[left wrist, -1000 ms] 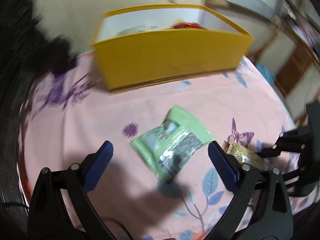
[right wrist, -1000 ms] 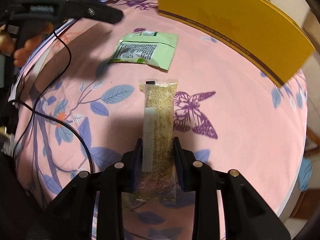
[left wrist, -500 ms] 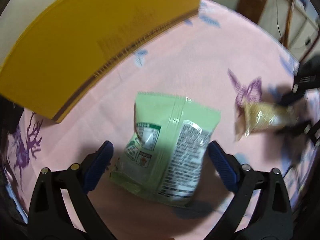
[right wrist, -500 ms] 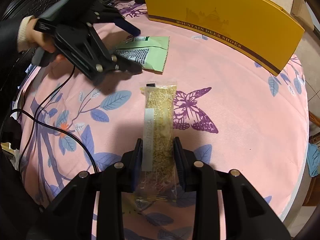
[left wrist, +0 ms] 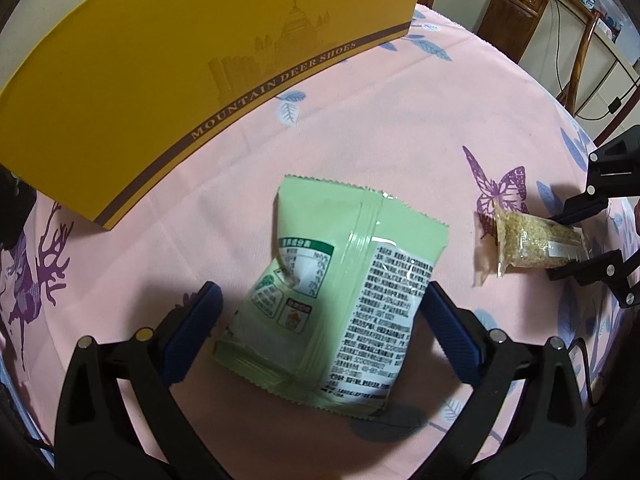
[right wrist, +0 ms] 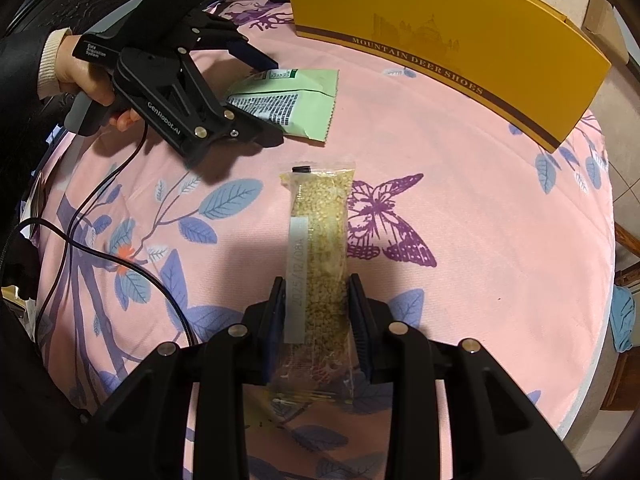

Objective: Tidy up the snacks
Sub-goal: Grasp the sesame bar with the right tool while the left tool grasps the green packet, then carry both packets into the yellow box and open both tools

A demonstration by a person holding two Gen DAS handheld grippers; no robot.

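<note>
Currently, a clear sesame bar packet (right wrist: 318,264) is being clamped by the right gripper (right wrist: 316,312); a green snack pouch (left wrist: 336,292) is being straddled by the left gripper's (left wrist: 320,328) wide-apart fingers, near the far yellow box (left wrist: 168,60).

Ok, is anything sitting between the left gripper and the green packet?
Nothing visible. The left gripper is open with its fingers either side of the green packet, only pink tablecloth around it. The grain bar, in the right gripper, lies off to one side.
</note>
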